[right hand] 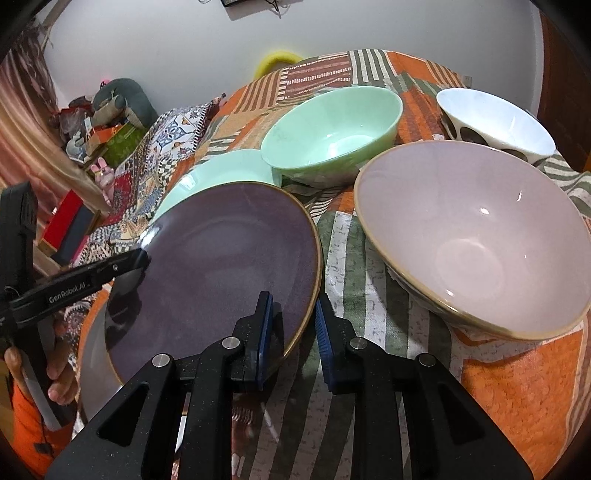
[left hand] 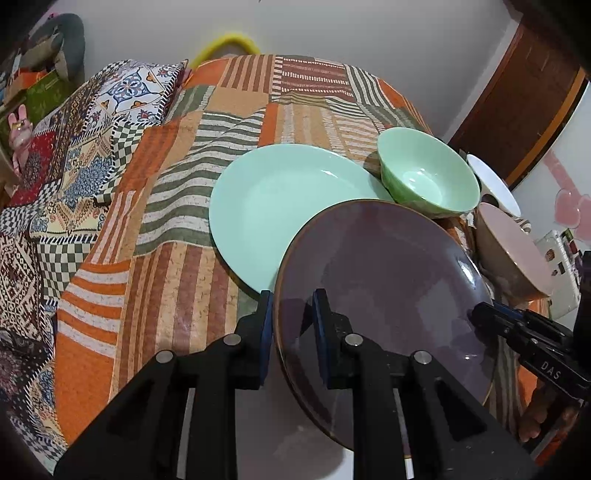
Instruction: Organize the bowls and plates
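A purple plate (left hand: 384, 288) with a brown rim is held tilted above the bed. My left gripper (left hand: 293, 306) is shut on its left rim. My right gripper (right hand: 293, 310) is shut on its opposite rim (right hand: 221, 258) and shows at the right of the left wrist view (left hand: 480, 314). A mint green plate (left hand: 273, 206) lies flat on the patchwork cover just beyond. A green bowl (left hand: 428, 173) stands at that plate's right edge. A pink bowl (right hand: 476, 236) and a white spotted bowl (right hand: 495, 122) stand further right.
The patchwork bedcover (left hand: 155, 229) drops off at the left, where a patterned pillow (left hand: 136, 92) lies. Toys and boxes (right hand: 110, 122) sit past the bed's left side. A wall (left hand: 332, 26) and a wooden door (left hand: 528, 99) lie behind.
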